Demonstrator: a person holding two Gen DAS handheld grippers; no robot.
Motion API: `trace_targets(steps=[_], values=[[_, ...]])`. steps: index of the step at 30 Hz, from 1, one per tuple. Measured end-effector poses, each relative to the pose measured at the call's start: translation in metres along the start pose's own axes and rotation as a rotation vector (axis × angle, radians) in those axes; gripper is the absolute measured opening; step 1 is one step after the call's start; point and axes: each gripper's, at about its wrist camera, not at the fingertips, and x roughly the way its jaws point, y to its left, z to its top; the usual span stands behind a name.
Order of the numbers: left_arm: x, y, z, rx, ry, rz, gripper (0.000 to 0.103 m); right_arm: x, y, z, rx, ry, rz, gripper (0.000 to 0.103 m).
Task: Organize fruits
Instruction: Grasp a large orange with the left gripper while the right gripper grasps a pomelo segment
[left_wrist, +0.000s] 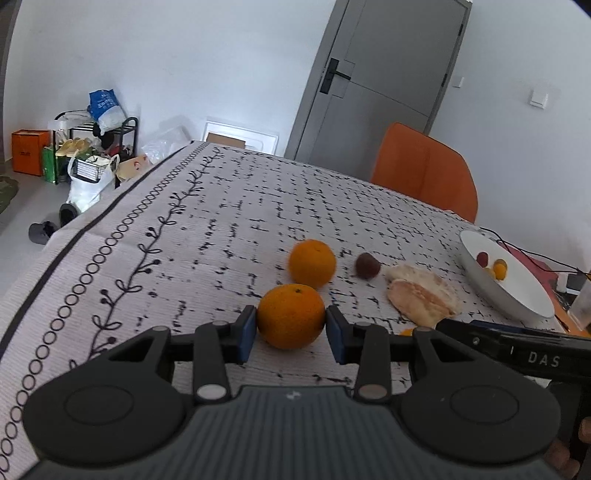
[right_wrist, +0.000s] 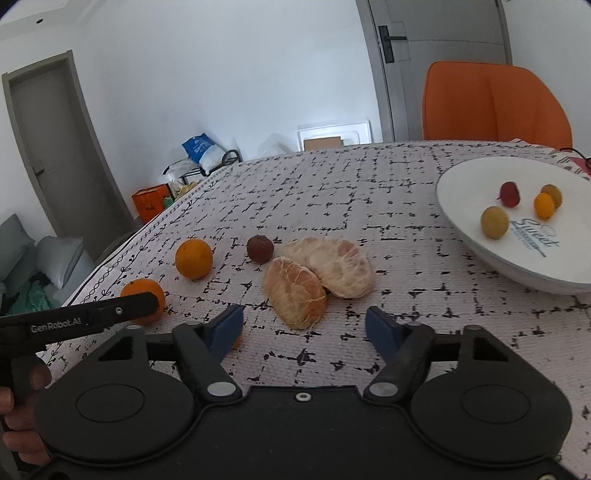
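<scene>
My left gripper (left_wrist: 291, 334) is shut on an orange (left_wrist: 291, 317) that rests on the tablecloth, its blue pads pressed to both sides. A second orange (left_wrist: 312, 263) and a dark red fruit (left_wrist: 367, 266) lie just beyond it. Two peeled pomelo pieces (right_wrist: 295, 295) (right_wrist: 340, 266) lie in the middle of the cloth. My right gripper (right_wrist: 304, 328) is open just short of the nearer piece, its pads clear of it. A small orange fruit (right_wrist: 237, 341) peeks from behind its left pad. The white plate (right_wrist: 461, 177) at right holds several small fruits.
The table carries a white cloth with black marks (left_wrist: 221, 229), its edge running along the left. An orange chair (right_wrist: 491, 107) stands behind the far side. Cables and a red item (left_wrist: 535, 258) lie past the plate. Bags and a rack (left_wrist: 92, 147) clutter the floor by the wall.
</scene>
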Motion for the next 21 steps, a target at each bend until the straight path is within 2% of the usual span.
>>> trace_targets(steps=[9,21], values=[[0.003,0.010,0.001,-0.027,-0.004,-0.011,0.039,0.016,0.014,0.005,-0.052,0.016,0.001,0.059],[0.002,0.015,0.000,-0.049,-0.008,-0.029,0.039,0.032,0.026,0.015,-0.130,0.024,-0.032,0.058]])
